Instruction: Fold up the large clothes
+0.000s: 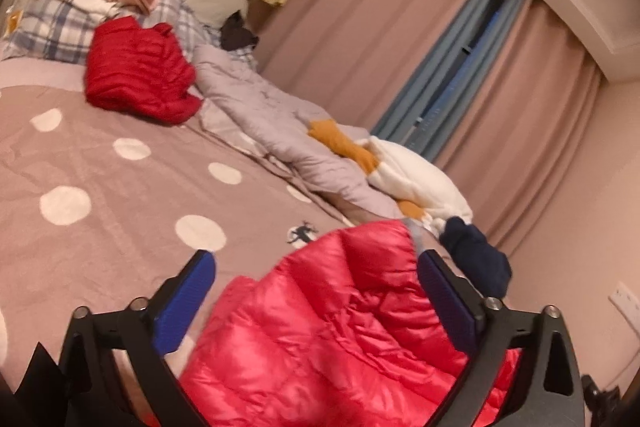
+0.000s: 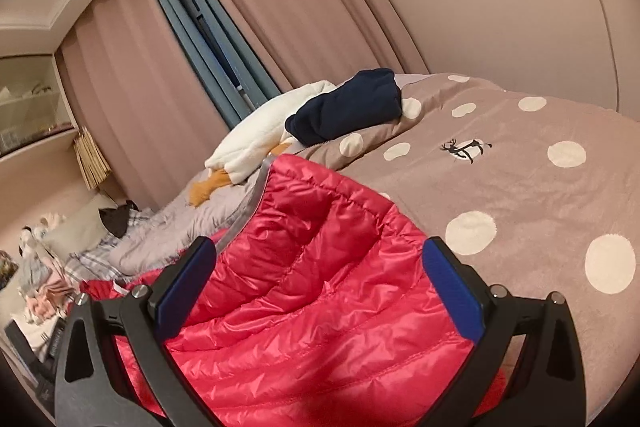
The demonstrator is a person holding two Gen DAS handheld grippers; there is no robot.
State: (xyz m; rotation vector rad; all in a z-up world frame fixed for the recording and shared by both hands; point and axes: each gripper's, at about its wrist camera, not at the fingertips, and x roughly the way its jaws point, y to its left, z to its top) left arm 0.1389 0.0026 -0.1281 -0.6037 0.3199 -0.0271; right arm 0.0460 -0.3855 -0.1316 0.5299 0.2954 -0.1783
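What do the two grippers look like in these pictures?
Both look the same. The left gripper and the right gripper each have a black frame with cut-out openings, silver pivot bolts, and two flat jaws faced with ribbed blue pads. No cables, markings or sleeves show.

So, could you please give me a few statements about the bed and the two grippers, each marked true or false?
1. The pink jacket lies on a dotted bedspread. True.
2. The left gripper is shut on the pink jacket. False: its fingers stand wide open, with the jacket lying between them.
3. A red jacket lies folded farther up the bed. True.
4. The right gripper is open. True.
5. The navy garment is spread flat under the pink jacket. False: it is bundled up beyond it, near the white fleece.
6. The curtains are fully closed. False: a gap shows the window.
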